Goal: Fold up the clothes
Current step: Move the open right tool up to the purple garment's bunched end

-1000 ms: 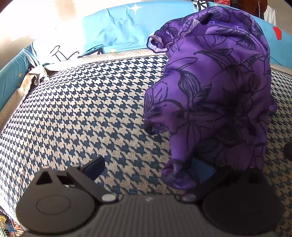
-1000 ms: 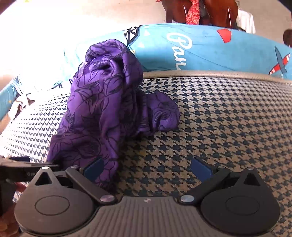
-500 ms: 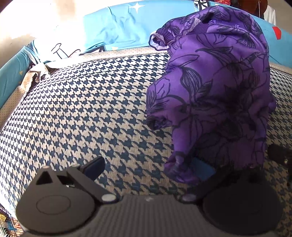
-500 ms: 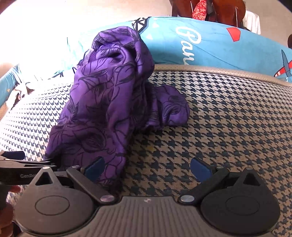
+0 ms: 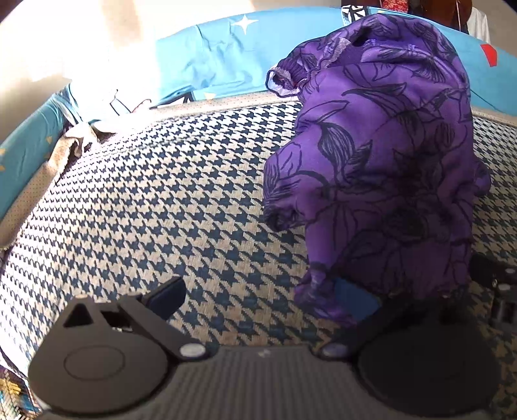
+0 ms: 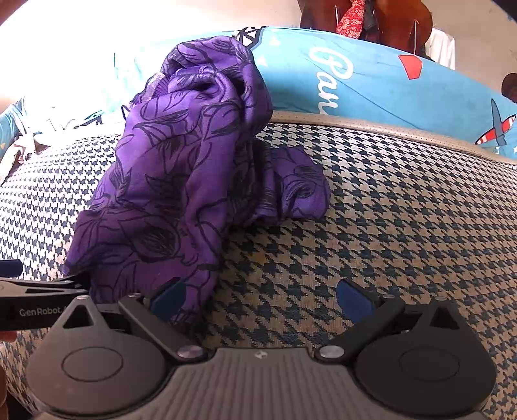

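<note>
A purple garment (image 5: 381,168) with black flower outlines stands in a crumpled heap on the houndstooth cushion (image 5: 161,200). My left gripper (image 5: 258,299) is open; the cloth's lower hem drapes over its right fingertip pad (image 5: 355,302), and the left finger is bare. In the right wrist view the same garment (image 6: 181,181) lies left of centre, with a fold trailing to the right. My right gripper (image 6: 260,297) is open too, and the cloth's edge covers its left pad (image 6: 166,295). The left gripper's black body (image 6: 38,303) shows at the lower left, against the cloth.
Blue printed bedding (image 6: 371,80) runs along the cushion's far edge and around its left side (image 5: 22,155). Dark wooden furniture with a red patterned cloth (image 6: 352,16) stands behind it. Bare houndstooth fabric (image 6: 404,210) stretches right of the garment.
My right gripper has moved closer to the garment and its tip now shows at the right edge of the left wrist view. The heap has shifted slightly. Both grippers stayed open.
</note>
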